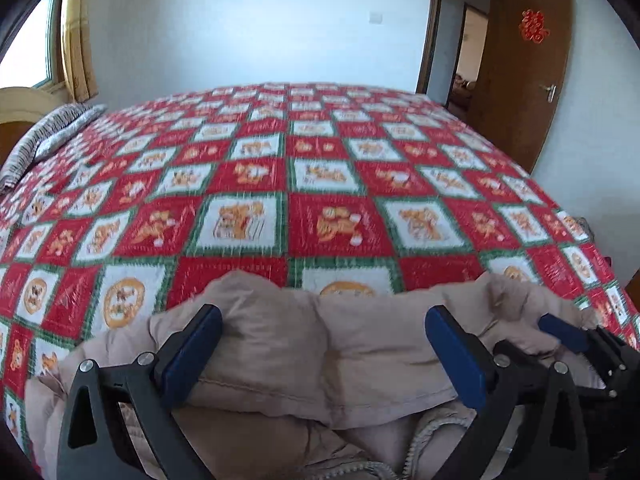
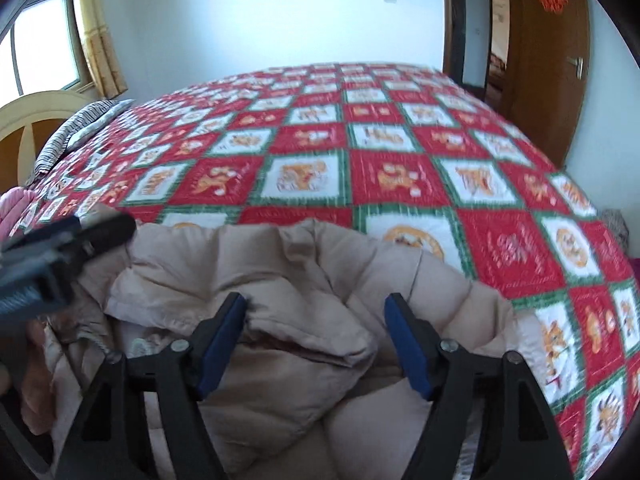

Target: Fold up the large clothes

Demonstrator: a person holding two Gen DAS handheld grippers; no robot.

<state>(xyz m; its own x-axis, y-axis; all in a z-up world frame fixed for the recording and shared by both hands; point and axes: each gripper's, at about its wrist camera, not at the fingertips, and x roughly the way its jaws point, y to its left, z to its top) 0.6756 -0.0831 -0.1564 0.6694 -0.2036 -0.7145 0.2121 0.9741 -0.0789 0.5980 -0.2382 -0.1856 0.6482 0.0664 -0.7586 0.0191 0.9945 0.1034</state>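
The coat (image 2: 280, 344) is matt, puffy quilted beige cloth. The bedspread (image 1: 320, 184) is stitched cotton-like cloth. Each tool (image 2: 316, 344) is matt black plastic with blue rubbery pads (image 2: 408, 344) and shiny metal bolts. The door (image 1: 524, 80) is glossy wood.

A home bedroom: a large bed (image 1: 320, 184) fills the frame's middle, curtained window (image 1: 36, 40) upper left, wooden door (image 1: 528, 80) upper right.
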